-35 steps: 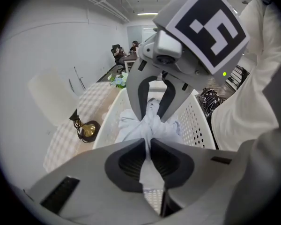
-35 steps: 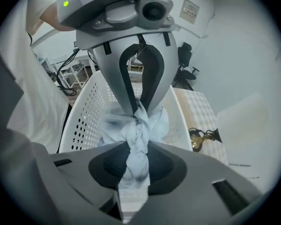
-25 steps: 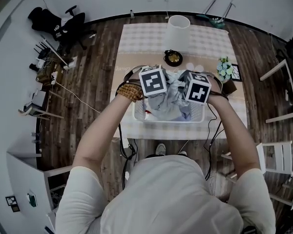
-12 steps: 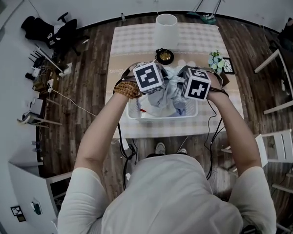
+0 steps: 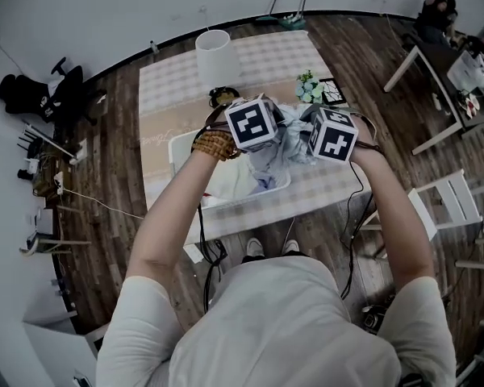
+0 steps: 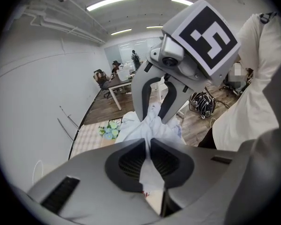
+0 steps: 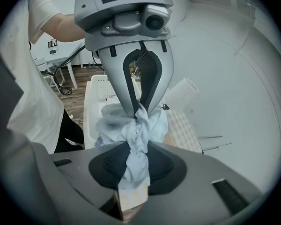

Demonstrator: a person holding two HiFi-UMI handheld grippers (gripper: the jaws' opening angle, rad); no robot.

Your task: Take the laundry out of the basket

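Observation:
A pale blue-white garment (image 5: 276, 150) hangs bunched between my two grippers, above the right end of the white laundry basket (image 5: 183, 147) on the table. My left gripper (image 6: 149, 146) is shut on one fold of the garment (image 6: 150, 125). My right gripper (image 7: 137, 153) is shut on a twisted wad of the same garment (image 7: 136, 135). The two grippers face each other, tips nearly touching. In the head view the marker cubes of the left gripper (image 5: 266, 138) and the right gripper (image 5: 310, 141) hide the jaws. More laundry lies in the basket (image 7: 94, 86).
The table with its checked cloth (image 5: 169, 79) carries a white cylinder (image 5: 213, 51), a dark bowl (image 5: 222, 97), a small flower pot (image 5: 310, 87) and a framed picture (image 5: 332, 93). A white chair (image 5: 448, 204) stands at the right, with cables on the floor under the table.
Both grippers have carried the garment up and to the right, from over the basket's middle to its right end. More of the basket's left side now shows.

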